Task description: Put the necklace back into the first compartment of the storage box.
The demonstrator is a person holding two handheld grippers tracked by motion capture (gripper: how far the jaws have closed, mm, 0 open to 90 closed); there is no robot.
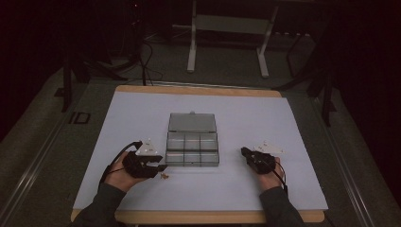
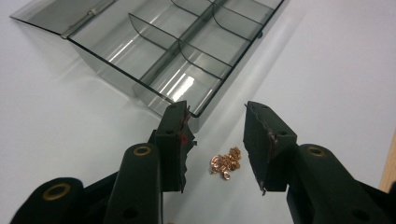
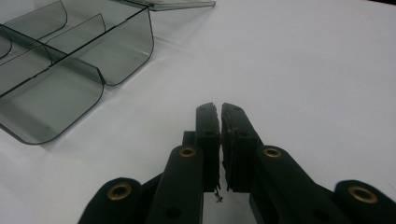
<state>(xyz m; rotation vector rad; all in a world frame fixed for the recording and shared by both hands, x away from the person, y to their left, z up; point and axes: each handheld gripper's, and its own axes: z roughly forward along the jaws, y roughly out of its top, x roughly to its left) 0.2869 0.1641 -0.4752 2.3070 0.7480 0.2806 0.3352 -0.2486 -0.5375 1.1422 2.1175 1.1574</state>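
Straddling copper rings (image 2: pixel 226 163), left gripper (image 2: pixel 216 140) jaws gape wide, touching nothing.

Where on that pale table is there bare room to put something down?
Free: the wide strip right of the clear plastic compartment box, beyond the right hand-held gripper, and the band between box lid and the table's far wooden edge. Crowded: near the box's left corner, where small copper rings lie before the left hand-held gripper.

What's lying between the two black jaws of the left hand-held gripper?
A small heap of copper-coloured rings lies on the white table between the open jaws of the left hand-held gripper, seen in the left gripper view.
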